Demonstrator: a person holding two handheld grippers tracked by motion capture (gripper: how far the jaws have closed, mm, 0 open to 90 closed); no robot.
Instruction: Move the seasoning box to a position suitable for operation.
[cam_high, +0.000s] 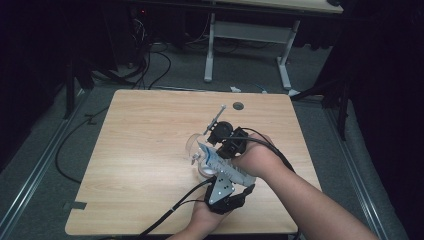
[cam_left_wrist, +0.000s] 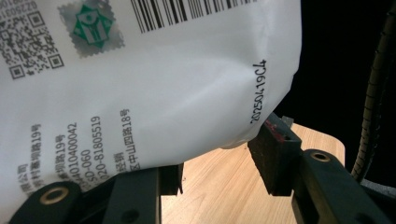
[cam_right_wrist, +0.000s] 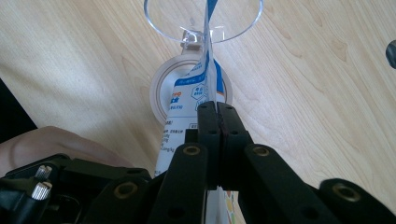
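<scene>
Pouch (cam_right_wrist: 187, 100): pinched in closed right gripper (cam_right_wrist: 217, 112), clamped in left gripper (cam_left_wrist: 219, 161); kept upright over jar (cam_right_wrist: 161, 88) beyond jaws.

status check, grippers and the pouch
Right gripper shut on white pouch. Left gripper fingers clamp its bottom. Clear container open beneath. Nothing blocking.

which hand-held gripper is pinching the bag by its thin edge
The right hand-held gripper: its jaws are shut flat on the bag's edge. The left hand-held gripper holds the bag's bulging body between wider jaws.
</scene>
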